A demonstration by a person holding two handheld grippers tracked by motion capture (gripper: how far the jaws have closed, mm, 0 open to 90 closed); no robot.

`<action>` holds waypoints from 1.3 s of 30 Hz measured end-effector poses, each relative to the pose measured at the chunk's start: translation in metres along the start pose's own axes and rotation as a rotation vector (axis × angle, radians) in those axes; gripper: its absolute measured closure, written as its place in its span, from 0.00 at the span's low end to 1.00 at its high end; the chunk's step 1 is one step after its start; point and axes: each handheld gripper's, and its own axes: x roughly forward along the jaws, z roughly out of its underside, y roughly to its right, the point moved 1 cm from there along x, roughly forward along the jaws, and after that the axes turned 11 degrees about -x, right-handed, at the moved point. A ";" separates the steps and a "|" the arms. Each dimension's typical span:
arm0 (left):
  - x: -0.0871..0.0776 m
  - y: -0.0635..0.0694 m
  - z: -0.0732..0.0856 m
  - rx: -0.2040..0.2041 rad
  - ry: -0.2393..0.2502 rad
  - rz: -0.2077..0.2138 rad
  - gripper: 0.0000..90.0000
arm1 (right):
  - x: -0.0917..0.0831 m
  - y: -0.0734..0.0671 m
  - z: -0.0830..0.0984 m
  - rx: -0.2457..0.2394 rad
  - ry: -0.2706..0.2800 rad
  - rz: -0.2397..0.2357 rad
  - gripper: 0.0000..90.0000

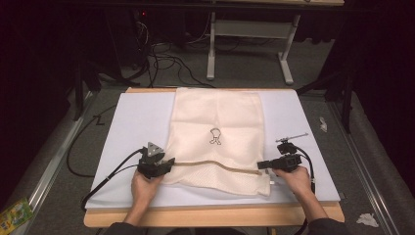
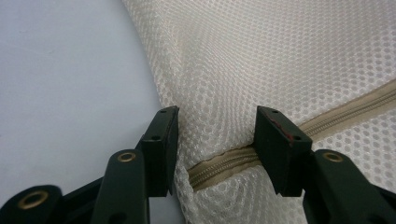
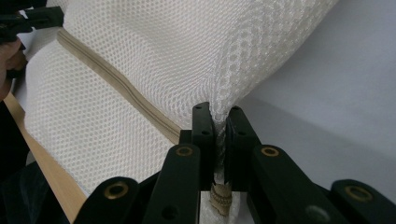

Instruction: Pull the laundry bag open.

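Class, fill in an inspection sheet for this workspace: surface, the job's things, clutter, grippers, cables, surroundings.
Surface: pale sheet over a wooden table.
Job's things: cream mesh laundry bag lying flat, its zipper running between the grippers.
Clutter: nothing seen on the sheet.
Grippers: left gripper around the zipper's end with bunched mesh between its jaws; right gripper shut on the bag's corner.
Cables: black leads trail from the grippers.
Surroundings: paper scraps on grey floor.
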 end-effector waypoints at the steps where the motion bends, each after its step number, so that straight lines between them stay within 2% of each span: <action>1: 0.000 -0.001 -0.001 -0.004 -0.007 0.002 0.55 | -0.001 0.000 -0.001 -0.004 0.006 0.000 0.96; 4: -0.003 -0.003 -0.002 0.013 -0.012 0.003 0.55 | -0.004 -0.001 -0.002 -0.009 0.011 -0.001 0.96; 10: -0.015 -0.002 -0.005 0.021 -0.008 0.015 0.52 | -0.009 -0.006 -0.005 -0.026 0.033 0.003 0.96; 19: -0.029 0.013 -0.012 0.031 -0.009 0.069 0.49 | -0.011 -0.012 -0.011 -0.035 0.053 0.001 0.96; 22: -0.032 0.018 -0.014 0.046 -0.002 0.071 0.47 | -0.012 -0.015 -0.014 -0.037 0.056 0.003 0.96; 24: -0.034 0.018 -0.015 0.044 0.003 0.078 0.47 | -0.013 -0.015 -0.015 -0.041 0.059 0.004 0.96; 25: -0.038 0.017 -0.018 0.026 0.011 0.092 0.47 | -0.013 -0.015 -0.015 -0.039 0.061 0.005 0.96; 33: -0.048 0.010 -0.023 0.011 0.027 0.081 0.47 | -0.014 -0.014 -0.015 -0.031 0.062 0.009 0.97; 36: -0.049 0.014 -0.023 0.005 0.023 0.104 0.48 | -0.014 -0.015 -0.016 -0.035 0.068 0.009 0.97; 38: -0.047 0.020 -0.023 0.020 0.011 0.114 0.48 | -0.013 -0.015 -0.017 -0.037 0.069 0.009 0.97; 39: -0.045 0.024 -0.022 0.018 0.011 0.133 0.49 | -0.013 -0.016 -0.018 -0.036 0.072 0.007 0.97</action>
